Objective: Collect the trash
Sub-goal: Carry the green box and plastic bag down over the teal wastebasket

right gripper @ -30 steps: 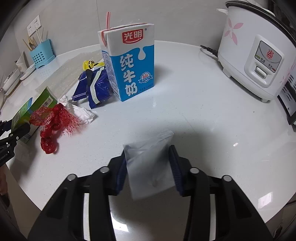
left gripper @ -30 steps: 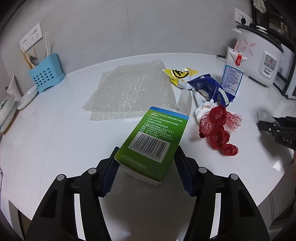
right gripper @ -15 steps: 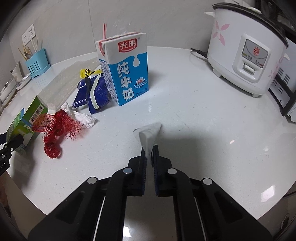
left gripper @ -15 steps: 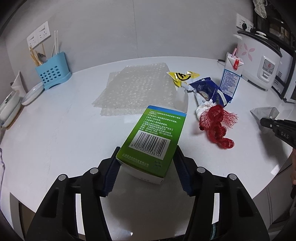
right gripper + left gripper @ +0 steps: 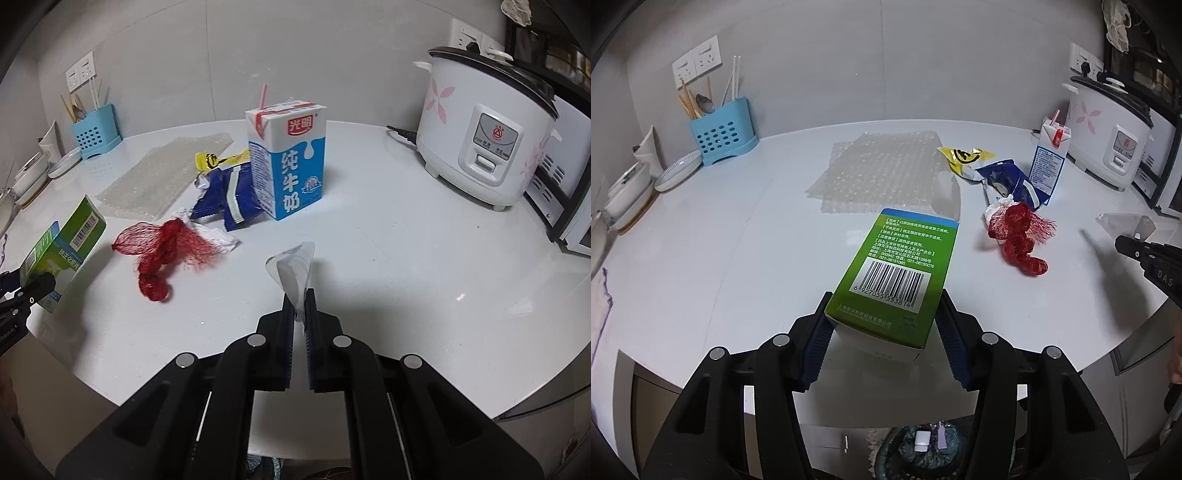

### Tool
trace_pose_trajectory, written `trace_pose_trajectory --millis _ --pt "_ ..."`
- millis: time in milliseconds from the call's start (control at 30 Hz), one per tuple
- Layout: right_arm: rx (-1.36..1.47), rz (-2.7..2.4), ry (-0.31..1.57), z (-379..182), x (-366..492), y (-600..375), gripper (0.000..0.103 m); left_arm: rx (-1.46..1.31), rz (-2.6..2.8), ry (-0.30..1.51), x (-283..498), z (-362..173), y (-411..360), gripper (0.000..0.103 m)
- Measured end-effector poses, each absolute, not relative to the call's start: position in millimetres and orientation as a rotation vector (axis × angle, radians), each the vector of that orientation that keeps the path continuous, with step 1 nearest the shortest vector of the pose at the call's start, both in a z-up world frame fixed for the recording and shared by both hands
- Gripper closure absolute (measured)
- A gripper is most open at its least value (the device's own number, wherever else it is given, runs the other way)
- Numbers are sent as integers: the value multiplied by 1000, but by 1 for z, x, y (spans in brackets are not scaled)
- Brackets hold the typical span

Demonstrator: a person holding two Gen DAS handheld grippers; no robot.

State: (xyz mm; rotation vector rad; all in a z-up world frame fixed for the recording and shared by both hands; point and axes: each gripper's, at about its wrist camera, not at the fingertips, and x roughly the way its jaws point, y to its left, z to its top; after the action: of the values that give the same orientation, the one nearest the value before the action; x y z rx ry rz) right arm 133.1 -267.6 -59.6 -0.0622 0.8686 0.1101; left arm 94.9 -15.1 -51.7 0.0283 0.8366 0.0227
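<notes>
We are gripping a glossy green carton in our left gripper, lifted off the white counter. Our right gripper (jaws pinched together since a second ago) is clamping crinkly clear plastic; red mesh netting is lying at ten o'clock.

Both grippers showing black plastic arms w/ silver screws, ribbed blue pads.
</notes>
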Motion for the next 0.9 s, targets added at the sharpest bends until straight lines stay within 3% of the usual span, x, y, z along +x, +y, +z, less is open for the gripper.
trace_pose_trajectory --millis 900 --pt "-96 229 715 -35 11 -227 100 -27 57 750 -34 -40 -3 51"
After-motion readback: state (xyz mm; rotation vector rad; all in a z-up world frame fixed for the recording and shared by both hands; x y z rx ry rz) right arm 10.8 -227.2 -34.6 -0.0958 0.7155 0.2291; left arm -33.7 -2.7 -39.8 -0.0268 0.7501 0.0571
